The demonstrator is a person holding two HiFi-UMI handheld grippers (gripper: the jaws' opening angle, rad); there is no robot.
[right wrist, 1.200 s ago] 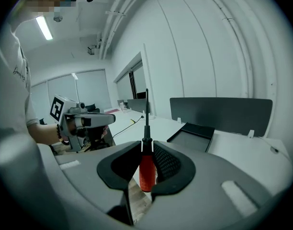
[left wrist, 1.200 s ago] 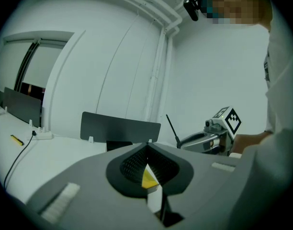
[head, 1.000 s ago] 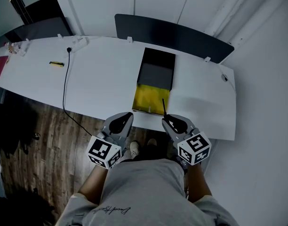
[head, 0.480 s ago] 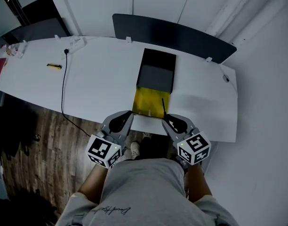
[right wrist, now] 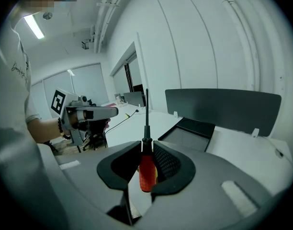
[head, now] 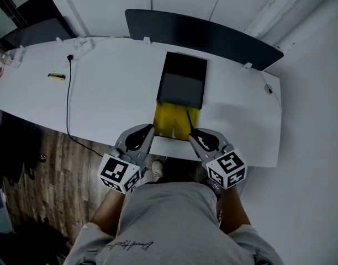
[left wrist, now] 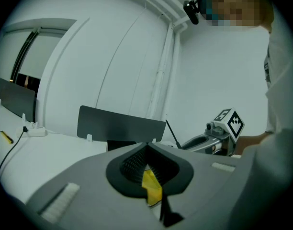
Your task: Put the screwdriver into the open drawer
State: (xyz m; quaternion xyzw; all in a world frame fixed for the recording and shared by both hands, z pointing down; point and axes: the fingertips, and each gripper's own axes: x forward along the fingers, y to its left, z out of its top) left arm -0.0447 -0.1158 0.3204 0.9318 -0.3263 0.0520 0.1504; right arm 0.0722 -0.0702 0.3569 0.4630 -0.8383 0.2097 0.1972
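Head view: two grippers sit at the near edge of one smooth white worktop [head: 108, 95]. The right gripper [head: 197, 136] has its jaws clamped on the red handle of the one screwdriver [head: 189, 120]. Its thin black shaft points over the single open drawer [head: 168, 121], rectangular, yellow inside, projecting from a dark box [head: 183, 81]. The left gripper [head: 138, 138] has its ribbed jaws closed, empty.

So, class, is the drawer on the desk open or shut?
Open: the yellow drawer sticks out from the front of its black box, with its inside showing.
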